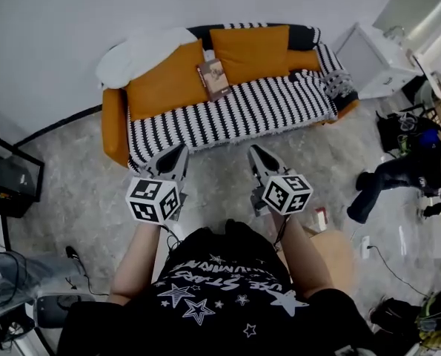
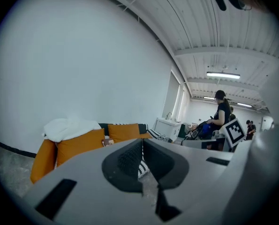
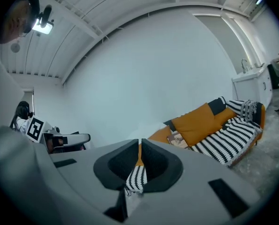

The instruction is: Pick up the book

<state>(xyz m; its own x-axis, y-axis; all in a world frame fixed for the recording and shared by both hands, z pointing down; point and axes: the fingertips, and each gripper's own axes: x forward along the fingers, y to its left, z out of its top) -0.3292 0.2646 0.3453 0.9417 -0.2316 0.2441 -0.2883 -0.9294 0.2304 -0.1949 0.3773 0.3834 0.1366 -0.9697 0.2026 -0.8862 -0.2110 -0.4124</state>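
Book (image 1: pixel 213 78): propped against the orange cushions (image 1: pixel 164 87) at the back of the sofa (image 1: pixel 115 124)
Left gripper (image 1: pixel 178 152): jaws together, holding nothing, aimed at the sofa, well short of the book
Right gripper (image 1: pixel 256 152): jaws together, empty, likewise well apart from the book
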